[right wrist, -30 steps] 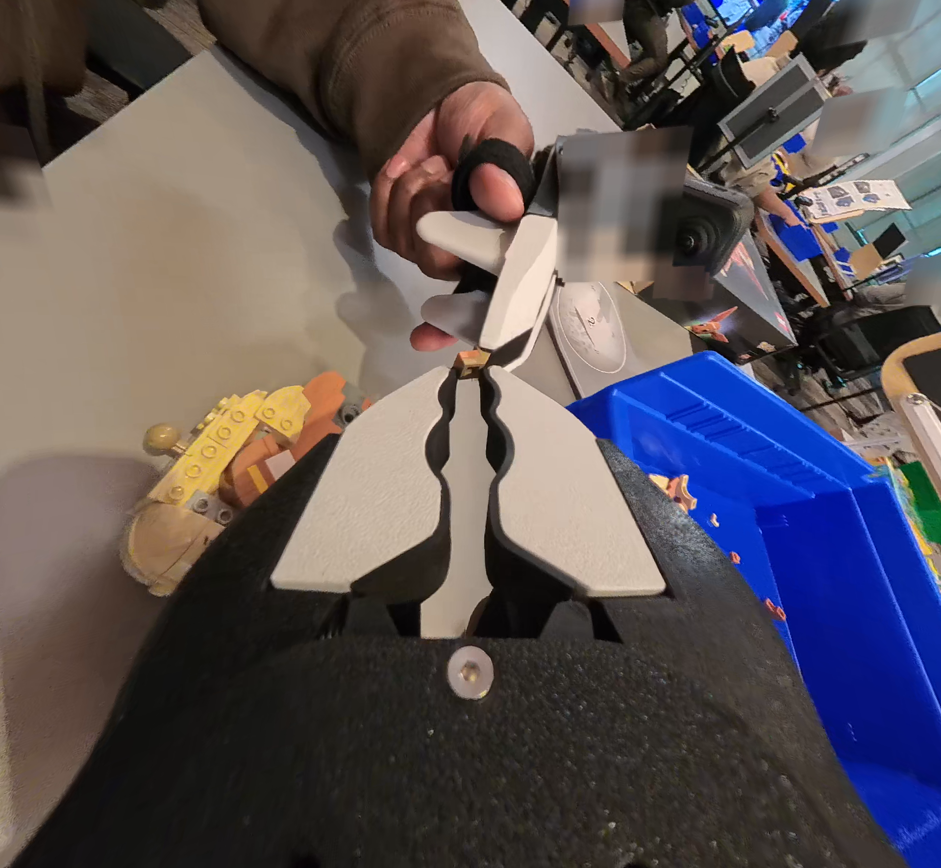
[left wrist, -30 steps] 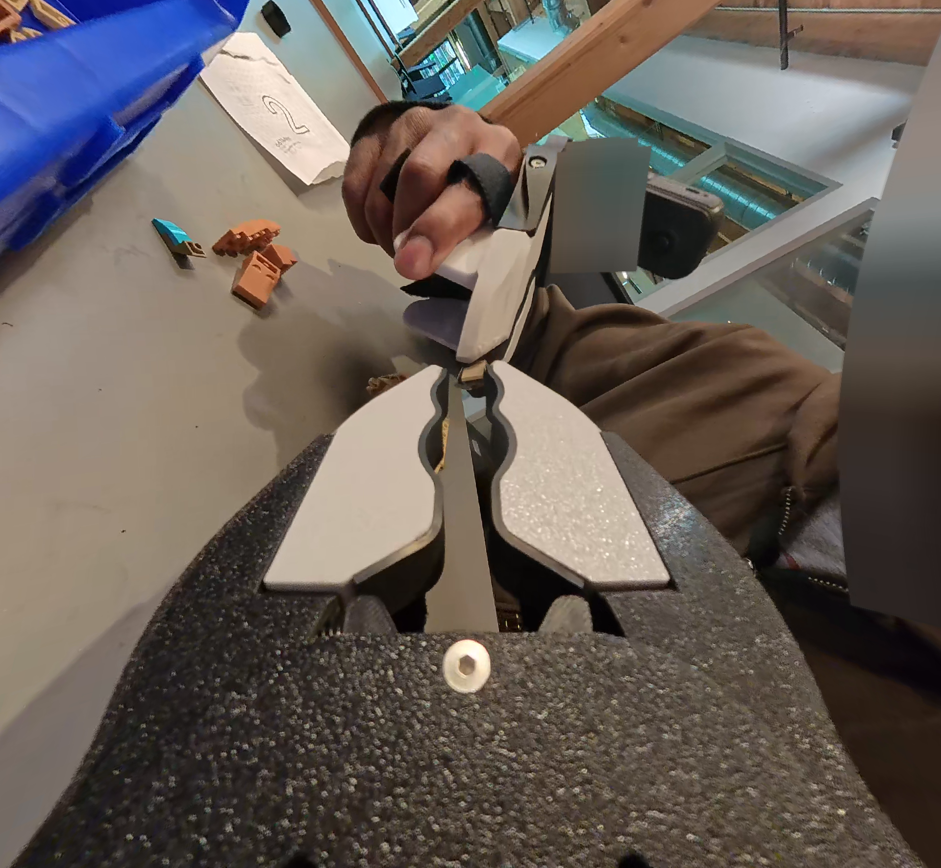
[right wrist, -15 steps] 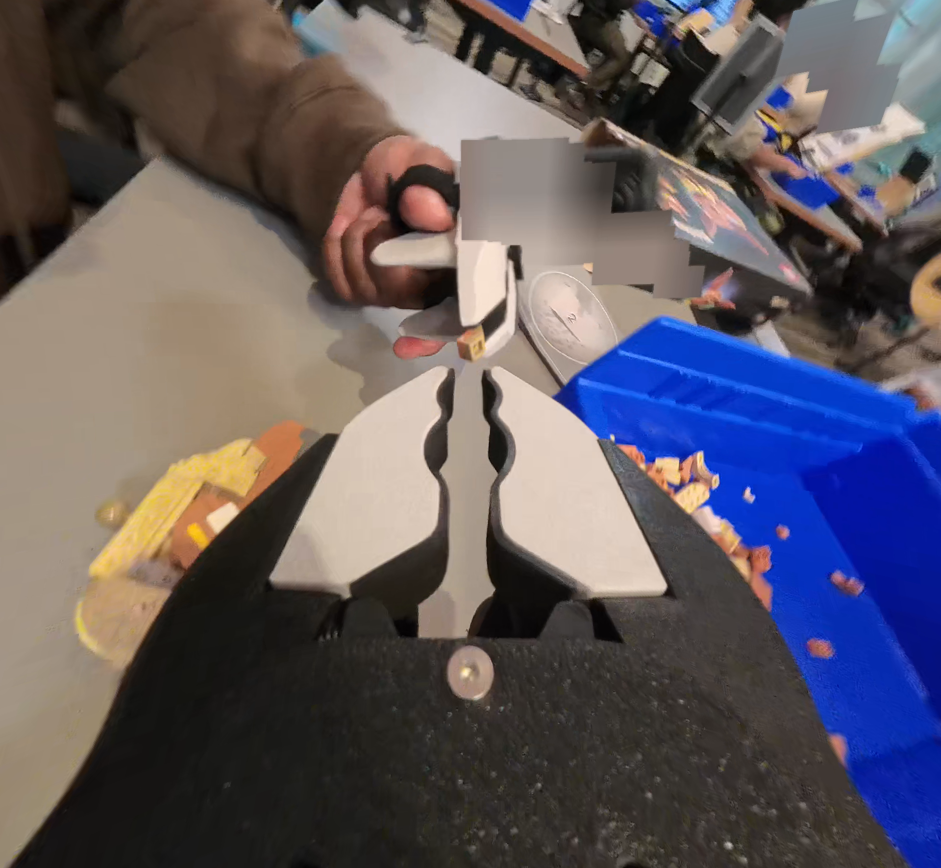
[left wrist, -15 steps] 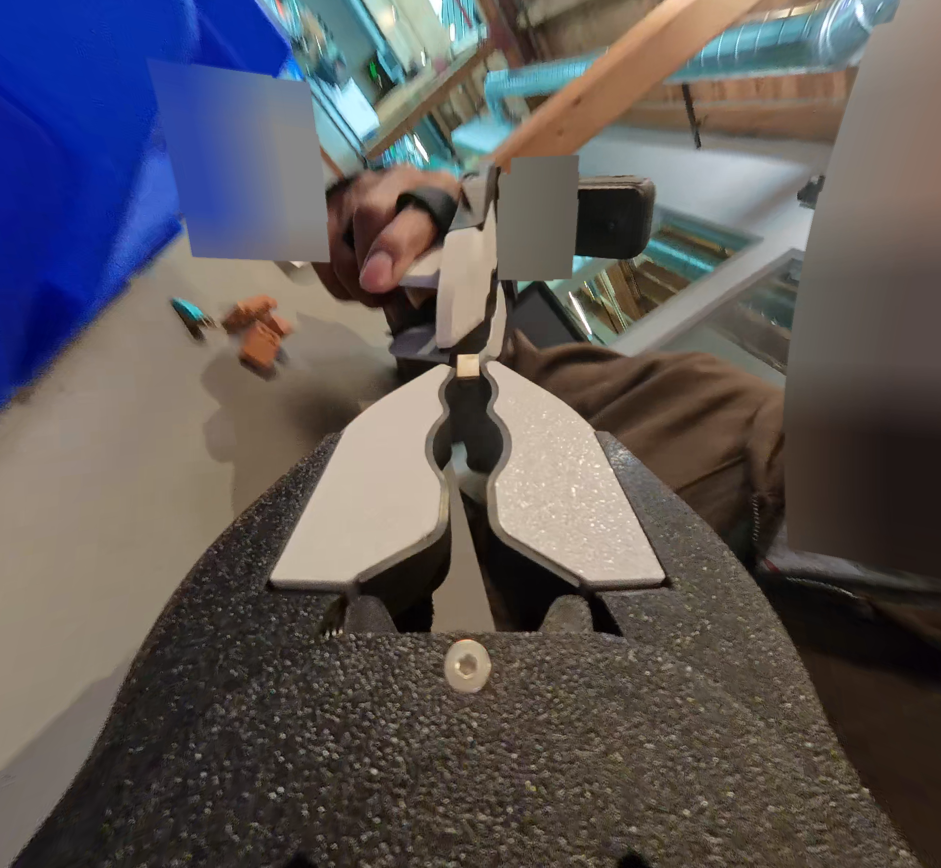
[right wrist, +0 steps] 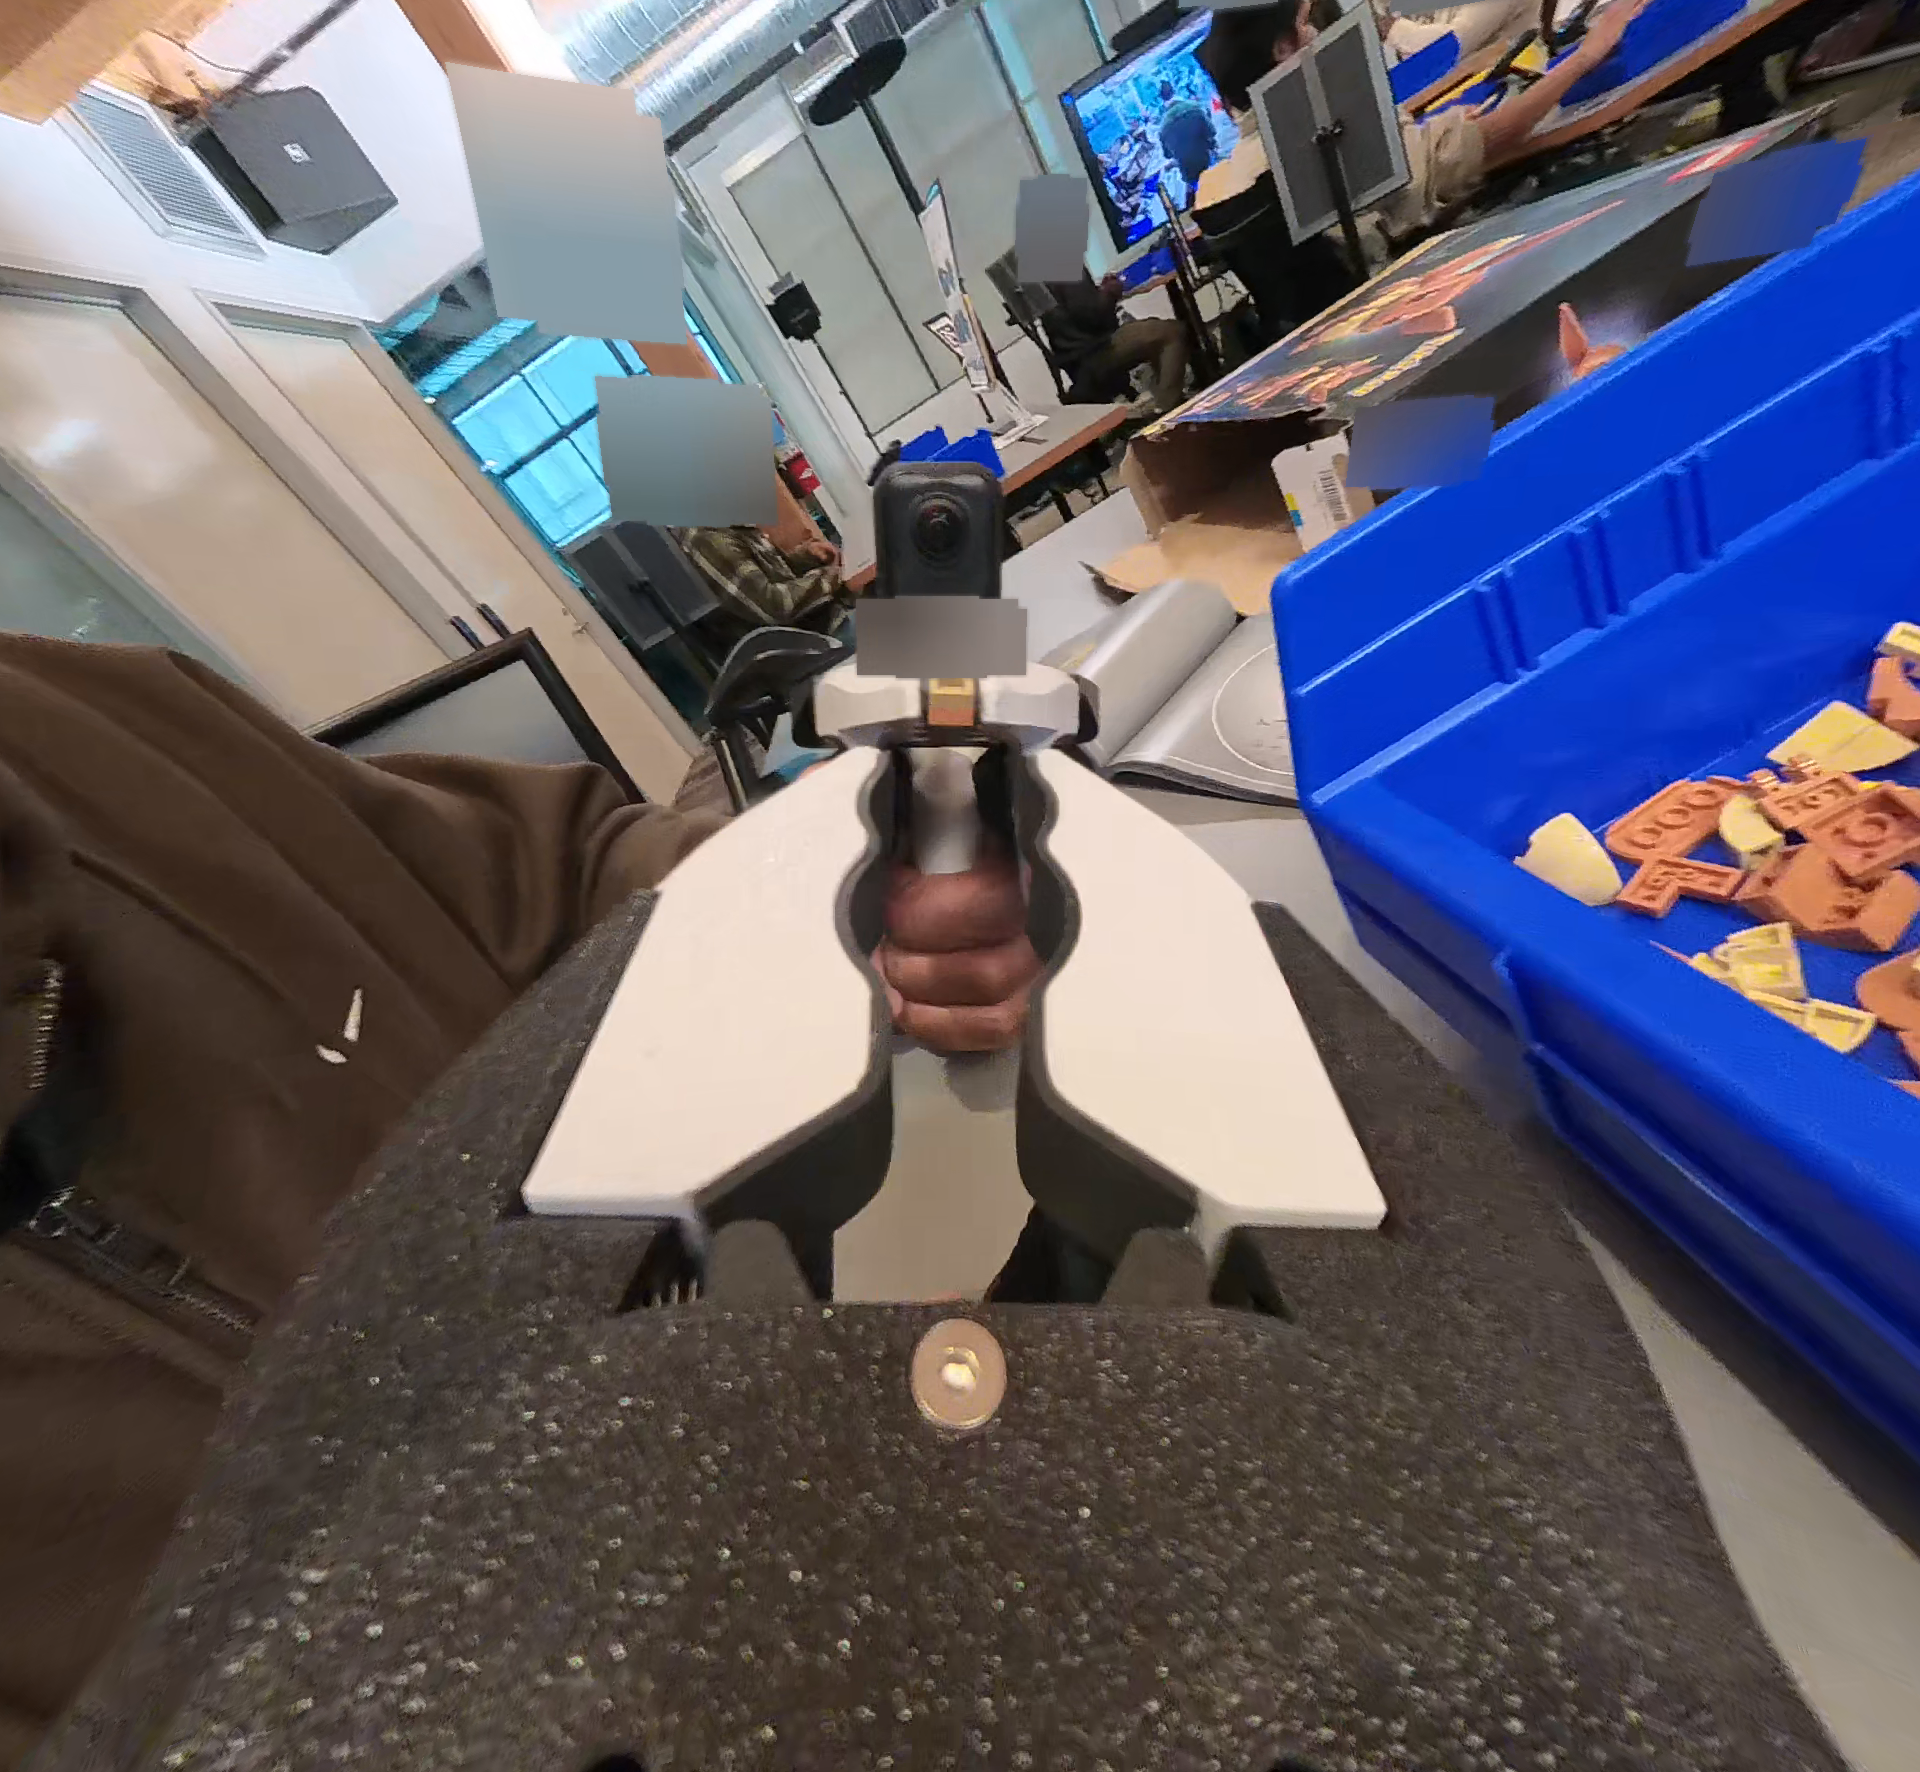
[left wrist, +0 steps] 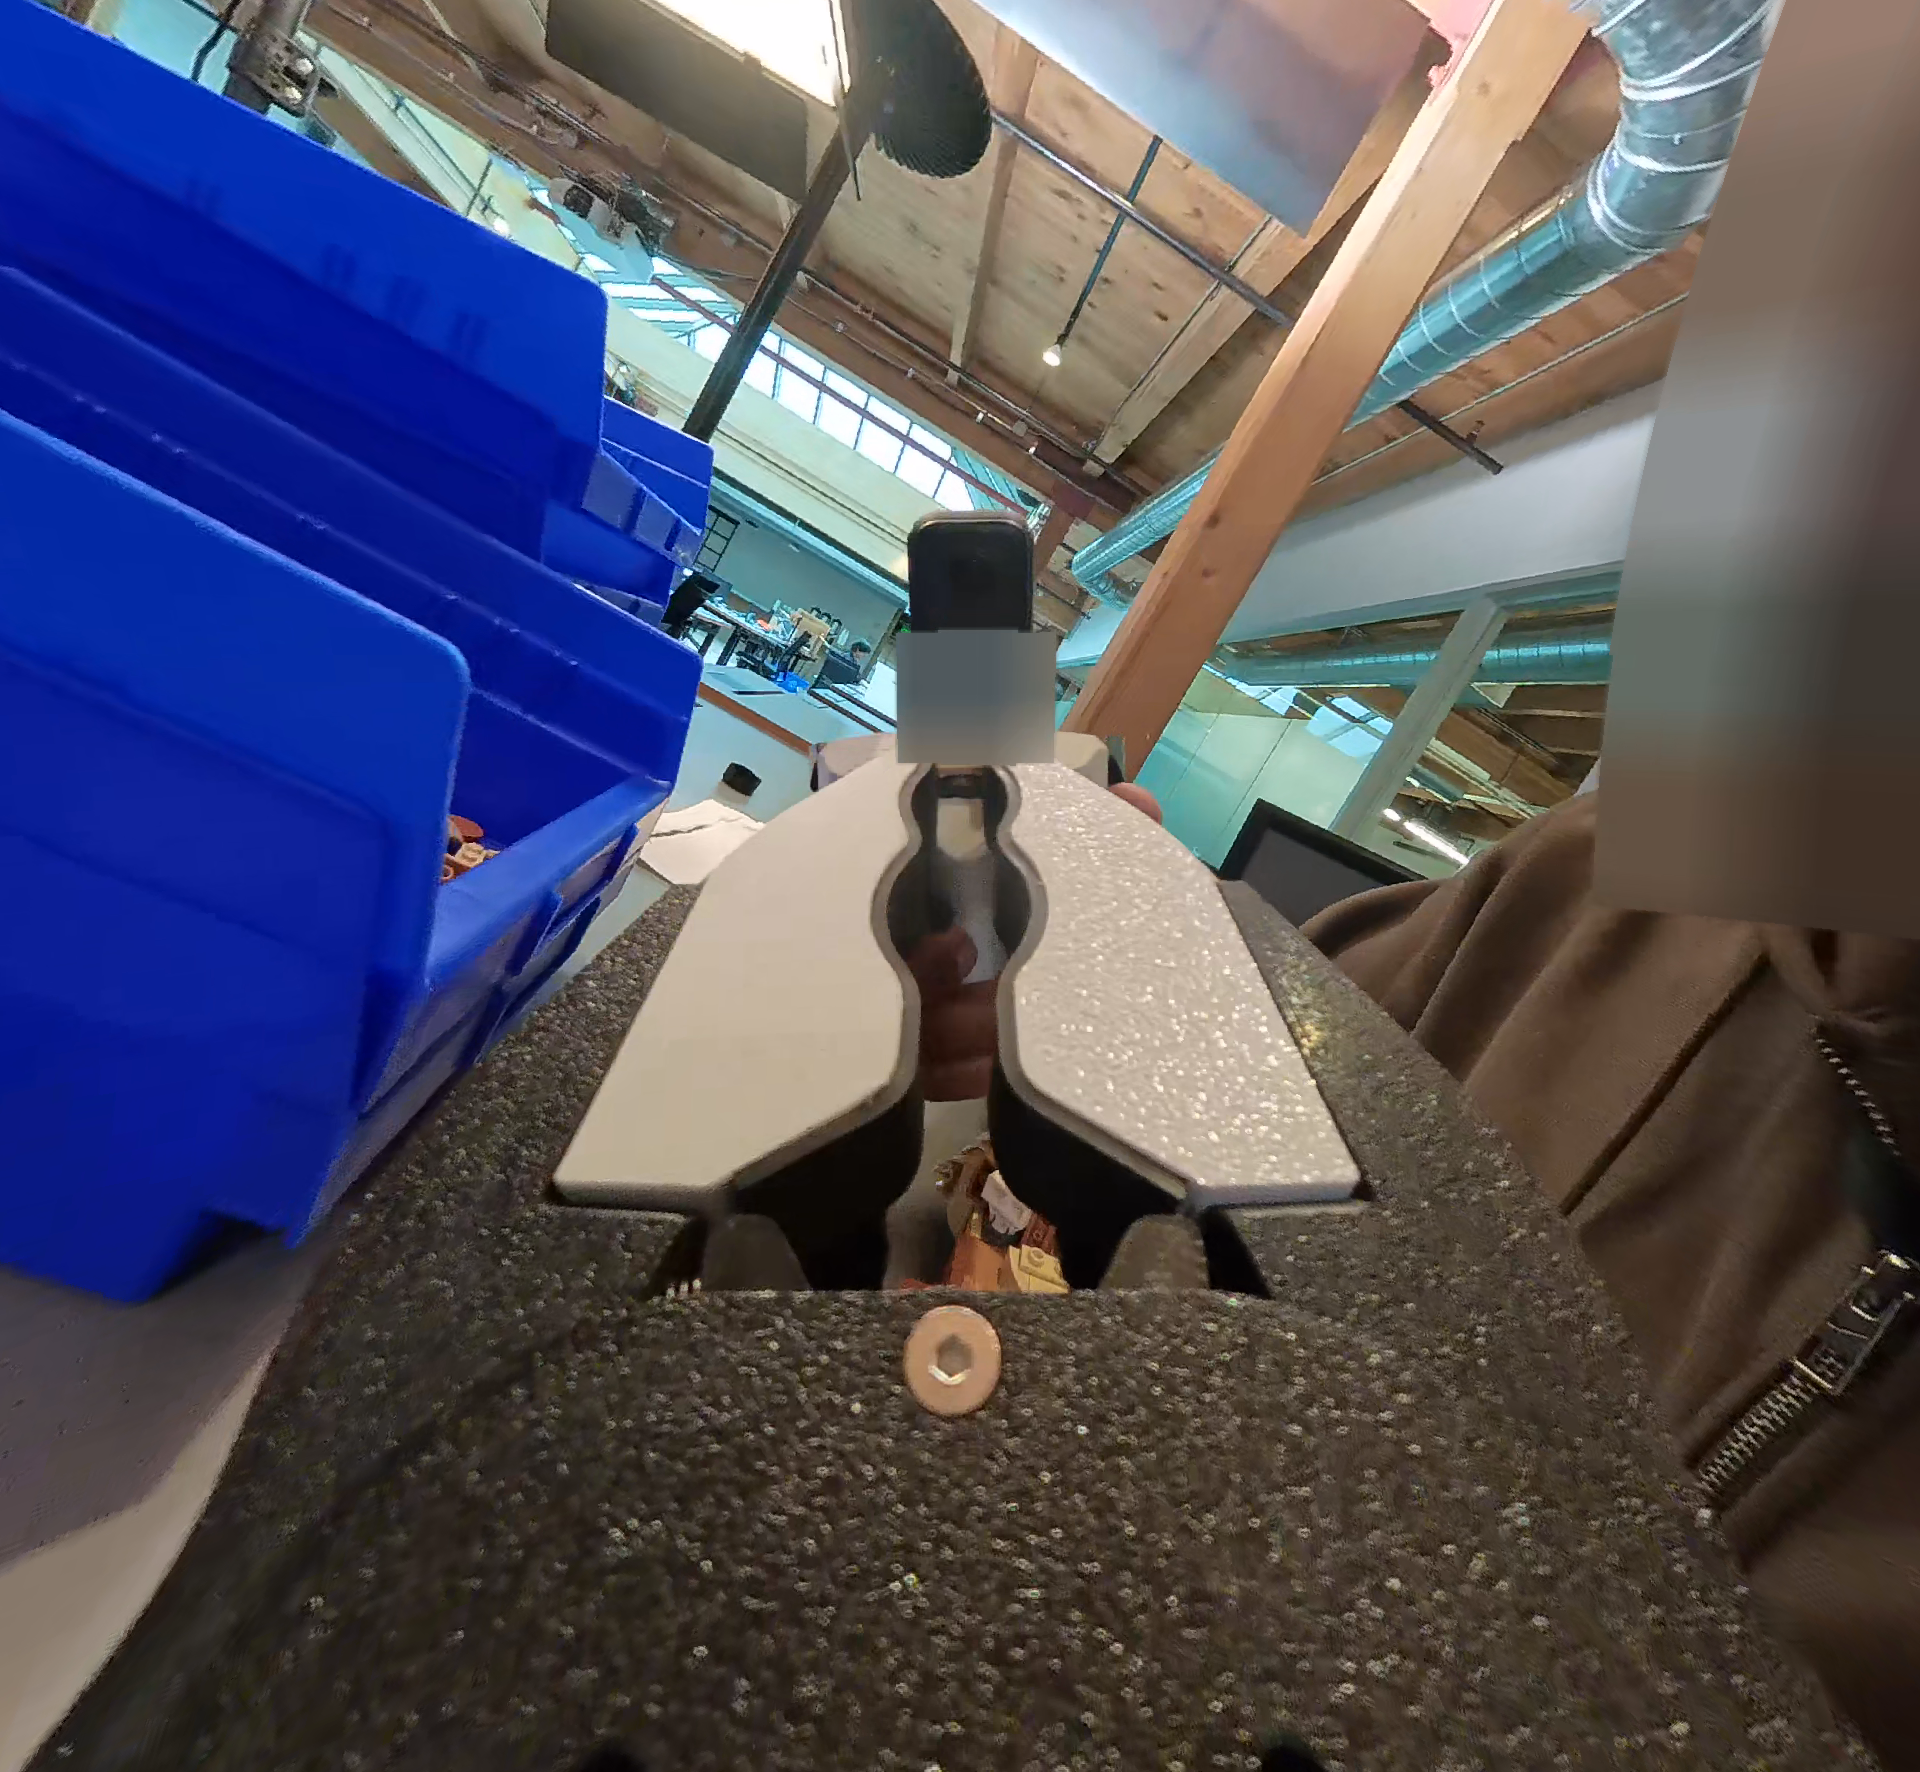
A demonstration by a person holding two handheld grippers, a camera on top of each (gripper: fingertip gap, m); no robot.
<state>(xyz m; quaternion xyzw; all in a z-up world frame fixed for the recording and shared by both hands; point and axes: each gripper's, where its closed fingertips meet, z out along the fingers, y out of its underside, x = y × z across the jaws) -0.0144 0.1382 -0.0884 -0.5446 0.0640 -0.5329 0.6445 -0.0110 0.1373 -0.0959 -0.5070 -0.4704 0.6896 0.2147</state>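
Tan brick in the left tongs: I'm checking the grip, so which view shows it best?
Right wrist view: the tan brick sits head-on, pinched in the left tongs. The left wrist view leaves it unclear: its own tips are largely covered.

Daylight is pouring through high windows (left wrist: 883, 418) beneath a timber ceiling (left wrist: 1049, 164), where silver ducts (left wrist: 1538, 268) are running past a slanting wooden beam (left wrist: 1320, 372).

Blue bins (left wrist: 312, 579) stand stacked on the grey table (right wrist: 1403, 1026); one blue bin (right wrist: 1558, 735) holds terracotta and cream bricks (right wrist: 1787, 870). An open booklet (right wrist: 1184, 683) lies beside it.
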